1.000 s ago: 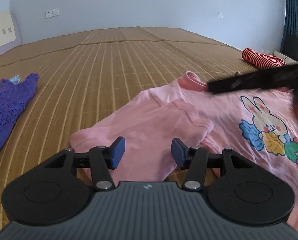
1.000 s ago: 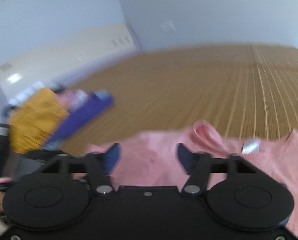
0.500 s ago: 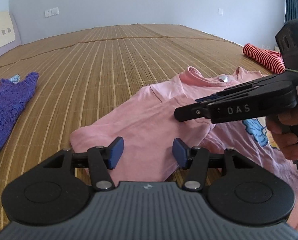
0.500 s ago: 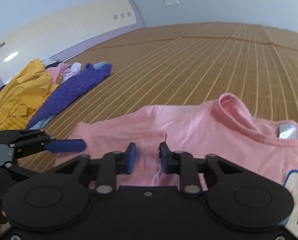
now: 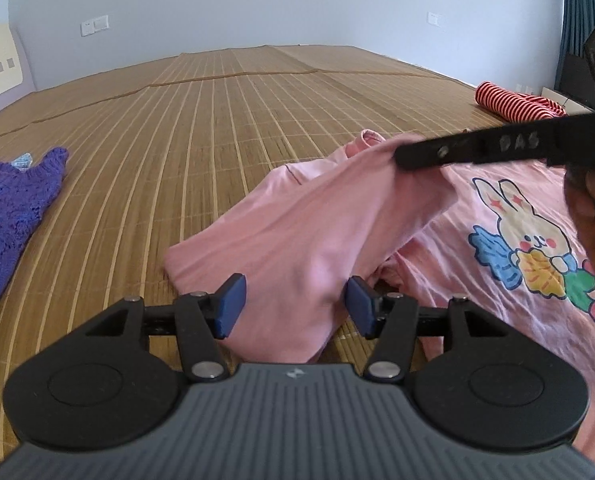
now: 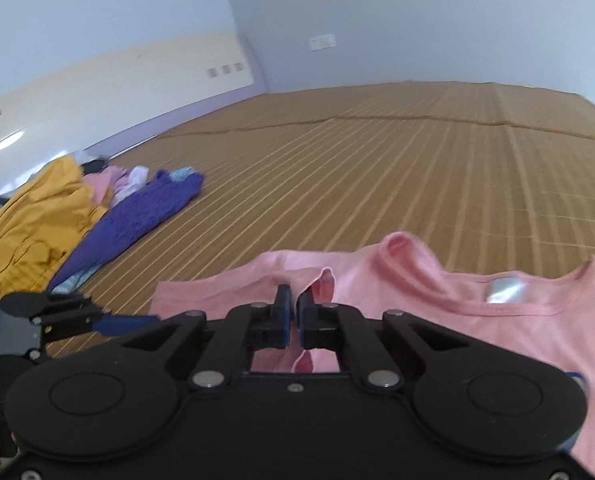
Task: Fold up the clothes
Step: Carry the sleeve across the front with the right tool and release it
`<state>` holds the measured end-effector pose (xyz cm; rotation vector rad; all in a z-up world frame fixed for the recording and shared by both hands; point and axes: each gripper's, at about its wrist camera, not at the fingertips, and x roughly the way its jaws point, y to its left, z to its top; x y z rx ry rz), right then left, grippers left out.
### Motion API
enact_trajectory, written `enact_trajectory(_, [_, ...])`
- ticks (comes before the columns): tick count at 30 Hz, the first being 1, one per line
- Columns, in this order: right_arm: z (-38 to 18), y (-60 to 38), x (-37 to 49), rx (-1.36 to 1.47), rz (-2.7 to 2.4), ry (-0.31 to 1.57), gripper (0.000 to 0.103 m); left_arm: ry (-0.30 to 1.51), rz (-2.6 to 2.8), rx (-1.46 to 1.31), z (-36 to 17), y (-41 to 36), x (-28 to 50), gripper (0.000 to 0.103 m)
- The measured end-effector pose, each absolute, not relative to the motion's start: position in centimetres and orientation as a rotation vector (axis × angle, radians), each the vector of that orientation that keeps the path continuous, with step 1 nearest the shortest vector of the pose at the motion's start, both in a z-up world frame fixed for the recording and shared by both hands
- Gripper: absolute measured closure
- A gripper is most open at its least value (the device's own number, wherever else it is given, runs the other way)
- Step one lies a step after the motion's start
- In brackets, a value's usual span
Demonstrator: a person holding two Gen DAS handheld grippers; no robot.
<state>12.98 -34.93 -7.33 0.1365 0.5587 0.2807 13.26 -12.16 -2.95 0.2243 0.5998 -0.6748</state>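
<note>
Left gripper (image 5: 293,306): jaws wide, pads either side of the sleeve (image 5: 305,240) of the pink shirt (image 5: 509,292) but not pressing it; nothing held. Right gripper (image 6: 292,312): jaws narrow, pinched on a fold of that sleeve's cloth, which bunches up between the pads in the right wrist view; in the left wrist view the same gripper (image 5: 401,156) holds the sleeve lifted so it drapes down toward the left jaws. Shirt lies printed side up on the mat (image 5: 225,128), near the near edge, body flat, collar (image 6: 401,246) pointing toward the far edge; rabbit print (image 5: 533,240) faces up. Further out: purple knit (image 5: 9,208) by the left edge, with a yellow garment (image 6: 33,224) and other clothes heaped beyond it; striped roll (image 5: 513,102) at the right edge, well apart from the shirt. Judgement: step in hand is folding the sleeve across the body; fold not yet laid. Risks: the right pinch looks to catch only a small ridge of thin cloth, so a quick pull could slip it free and drop the sleeve in a heap; the pinch may also hold two layers, dragging the body off square; with the left jaws not closed, nothing pins the shoulder, so the whole shirt may slide on the smooth mat.
</note>
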Motion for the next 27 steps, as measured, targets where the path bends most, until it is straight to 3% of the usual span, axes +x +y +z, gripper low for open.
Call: enact_trajectory(27, [-4.6, -45.5, 9.2, 0.275, 0.035, 0.506, 0.098, 0.624, -0.696, 0.255, -3.3, -12.9, 13.0, 0.041])
